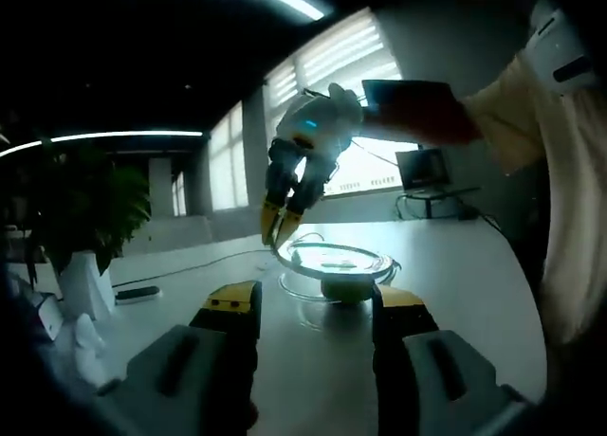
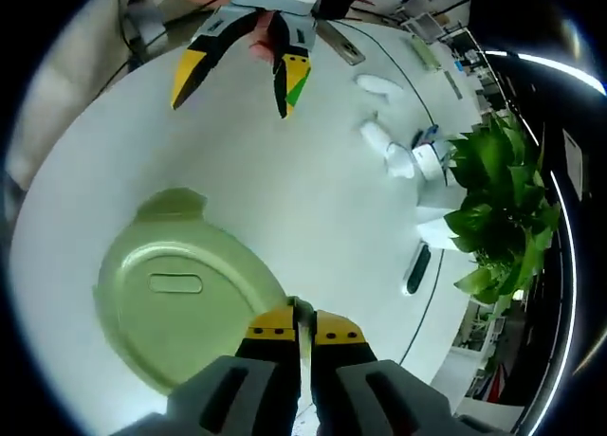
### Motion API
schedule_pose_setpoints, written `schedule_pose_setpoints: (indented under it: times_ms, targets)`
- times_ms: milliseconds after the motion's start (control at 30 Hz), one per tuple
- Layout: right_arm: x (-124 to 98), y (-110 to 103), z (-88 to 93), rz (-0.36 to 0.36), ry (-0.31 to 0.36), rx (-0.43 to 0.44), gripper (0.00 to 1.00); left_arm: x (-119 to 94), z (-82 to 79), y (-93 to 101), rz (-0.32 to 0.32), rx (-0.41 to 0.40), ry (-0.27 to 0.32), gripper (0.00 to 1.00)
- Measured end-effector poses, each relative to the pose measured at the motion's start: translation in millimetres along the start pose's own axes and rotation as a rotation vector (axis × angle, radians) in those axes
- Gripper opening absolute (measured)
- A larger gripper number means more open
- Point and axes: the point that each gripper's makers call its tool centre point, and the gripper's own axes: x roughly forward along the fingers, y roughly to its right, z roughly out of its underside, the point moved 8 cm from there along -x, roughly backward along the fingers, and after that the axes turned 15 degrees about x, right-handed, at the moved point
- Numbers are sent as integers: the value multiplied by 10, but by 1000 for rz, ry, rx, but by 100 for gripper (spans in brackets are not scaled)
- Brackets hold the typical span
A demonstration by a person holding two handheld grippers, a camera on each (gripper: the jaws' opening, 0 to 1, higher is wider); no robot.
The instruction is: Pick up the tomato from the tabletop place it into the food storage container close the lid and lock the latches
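Your right gripper (image 2: 295, 330) pinches one lid (image 2: 180, 289) above one container (image 1: 341, 282); your left gripper (image 1: 318, 308) hangs released.

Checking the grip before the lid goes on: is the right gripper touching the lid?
Touching. The right gripper view shows the right gripper with its jaws shut on the rim of the lid.

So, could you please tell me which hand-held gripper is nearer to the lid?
Right. The right hand-held gripper is shut on the rim of the lid, holding it above the container. The left hand-held gripper is open and well clear of it.
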Motion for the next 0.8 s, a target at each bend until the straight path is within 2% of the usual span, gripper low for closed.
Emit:
schedule_pose_setpoints:
  times_ms: [400, 800]
  targets:
    - [237, -53, -5, -53, -5, -10, 0, -39, 62, -98, -9, -1, -6, 39]
    - [249, -54, 4, -64, -10, 9, 0, -65, 134, -139, -13, -14, -5, 39]
